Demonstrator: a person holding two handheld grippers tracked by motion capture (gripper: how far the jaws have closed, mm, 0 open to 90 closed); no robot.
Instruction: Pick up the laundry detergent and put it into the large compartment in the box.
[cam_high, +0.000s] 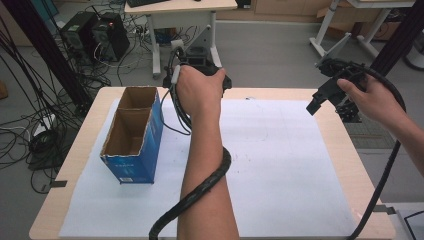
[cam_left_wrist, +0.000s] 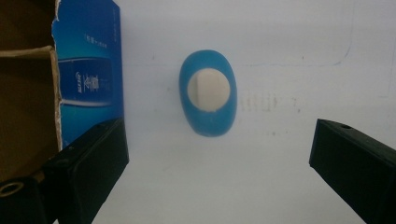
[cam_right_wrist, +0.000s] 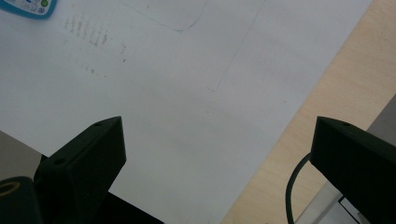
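A blue oval object (cam_left_wrist: 208, 119) with a round white centre lies flat on the white paper, just right of the blue cardboard box (cam_left_wrist: 88, 79). My left gripper (cam_left_wrist: 219, 135) hangs above it, open wide, with the oval ahead of and between the jaws. From the high view, the left gripper (cam_high: 200, 57) is held at the table's far edge beside the box (cam_high: 132, 135), whose torn-open top shows two compartments. My right gripper (cam_high: 325, 95) is open above the far right edge of the table. Its own view (cam_right_wrist: 217, 140) shows bare paper and a blue-edged corner (cam_right_wrist: 28, 7).
A white paper sheet (cam_high: 280, 165) covers most of the wooden table (cam_high: 345, 150). A thick black cable (cam_high: 205, 185) curls around the left forearm, and another (cam_high: 385, 175) trails from the right gripper. Beyond the table are desks, computer towers (cam_high: 95, 32) and floor cables.
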